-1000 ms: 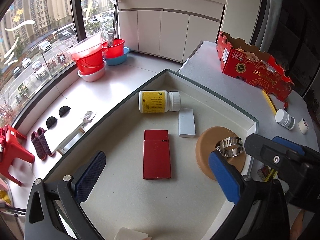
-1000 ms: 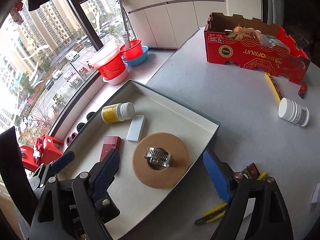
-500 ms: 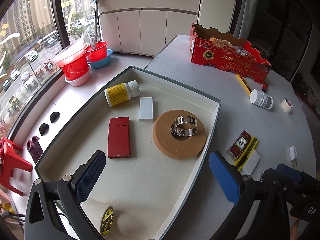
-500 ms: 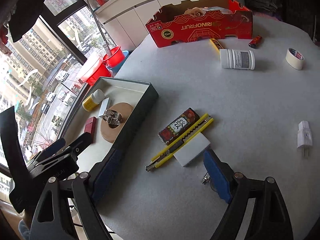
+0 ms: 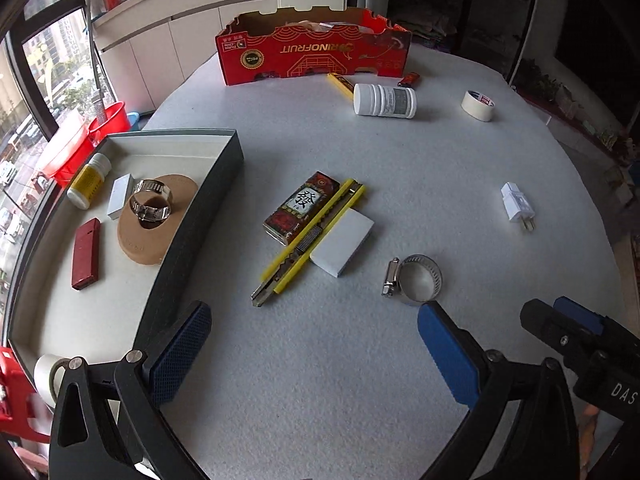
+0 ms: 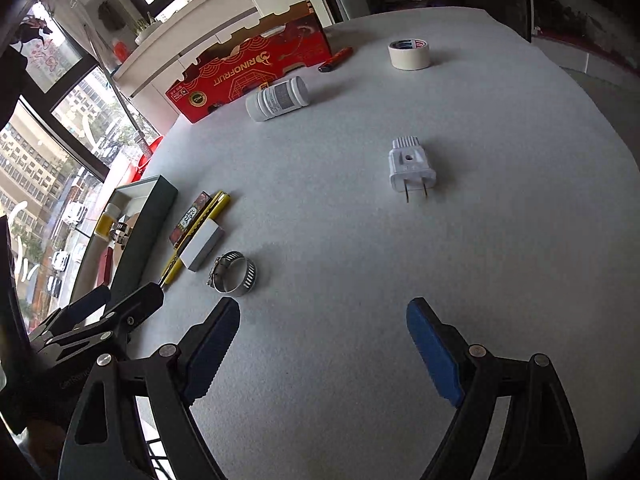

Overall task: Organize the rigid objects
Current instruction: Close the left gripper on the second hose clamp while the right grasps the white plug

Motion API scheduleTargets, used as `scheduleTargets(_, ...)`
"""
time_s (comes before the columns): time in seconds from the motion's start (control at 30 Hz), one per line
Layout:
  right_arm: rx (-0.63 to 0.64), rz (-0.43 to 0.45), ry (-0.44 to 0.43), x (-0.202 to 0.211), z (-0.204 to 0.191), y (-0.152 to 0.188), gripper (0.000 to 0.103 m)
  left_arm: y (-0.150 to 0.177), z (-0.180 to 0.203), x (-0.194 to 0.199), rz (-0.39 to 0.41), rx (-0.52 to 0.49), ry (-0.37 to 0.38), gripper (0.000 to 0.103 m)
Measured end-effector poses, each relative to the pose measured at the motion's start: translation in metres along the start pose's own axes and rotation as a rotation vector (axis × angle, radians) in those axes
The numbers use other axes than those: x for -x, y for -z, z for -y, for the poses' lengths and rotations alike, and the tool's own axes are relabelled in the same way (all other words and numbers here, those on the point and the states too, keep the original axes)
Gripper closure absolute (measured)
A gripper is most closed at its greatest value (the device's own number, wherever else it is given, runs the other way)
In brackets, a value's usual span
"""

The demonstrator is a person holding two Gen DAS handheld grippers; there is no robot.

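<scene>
Round grey table (image 5: 400, 160). Red cardboard box (image 5: 312, 54), far edge. Open tray (image 5: 200, 216), left edge, holding a tan disc (image 5: 148, 236) with a metal clamp (image 5: 150, 200) on it, a yellow bottle (image 5: 86, 184), a red case (image 5: 85, 254). White bottle (image 6: 278, 98), lying far. Yellow knife (image 5: 312, 236), centre, between a patterned packet (image 5: 302, 208) and a white block (image 5: 342, 242). White plug (image 6: 410, 170), right. Loose metal clamp (image 6: 232, 272), near. Left tongs (image 5: 312, 354) and right tongs (image 6: 320, 344): both wide open, empty, above bare table.

The right gripper (image 6: 322, 344) hangs wide open over bare grey table (image 6: 500, 248); a steel hose clamp (image 6: 234, 273) lies just beyond its left finger, a white two-pin plug (image 6: 411, 170) farther ahead.
</scene>
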State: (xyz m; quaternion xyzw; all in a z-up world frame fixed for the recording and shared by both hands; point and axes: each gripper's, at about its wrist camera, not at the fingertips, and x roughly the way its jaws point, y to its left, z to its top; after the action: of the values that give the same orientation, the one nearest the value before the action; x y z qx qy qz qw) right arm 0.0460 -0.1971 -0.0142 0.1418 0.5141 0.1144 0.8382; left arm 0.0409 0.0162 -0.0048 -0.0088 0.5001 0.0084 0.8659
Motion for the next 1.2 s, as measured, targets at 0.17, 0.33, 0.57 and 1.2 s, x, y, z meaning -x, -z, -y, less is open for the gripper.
scheduleTargets(0.17, -0.059, 0.011, 0.017, 0.009, 0.029, 0.01, 0.016, -0.005, 0.034, -0.018, -0.039, -0.023, 0.05, 0.0)
scheduleTargets(0.33, -0.075, 0.024, 0.024, 0.014, 0.041, 0.015, 0.016, -0.009, 0.056, -0.035, -0.069, -0.009, 0.057, 0.0)
scheduleTargets(0.57, -0.046, 0.065, 0.067, 0.015, 0.051, -0.008, 0.016, -0.009, 0.078, -0.051, -0.074, -0.036, 0.022, 0.0)
scheduleTargets(1.2, 0.274, -0.045, 0.278, -0.068, 0.002, -0.079, 0.016, -0.009, 0.088, -0.056, 0.048, -0.002, 0.009, 0.0)
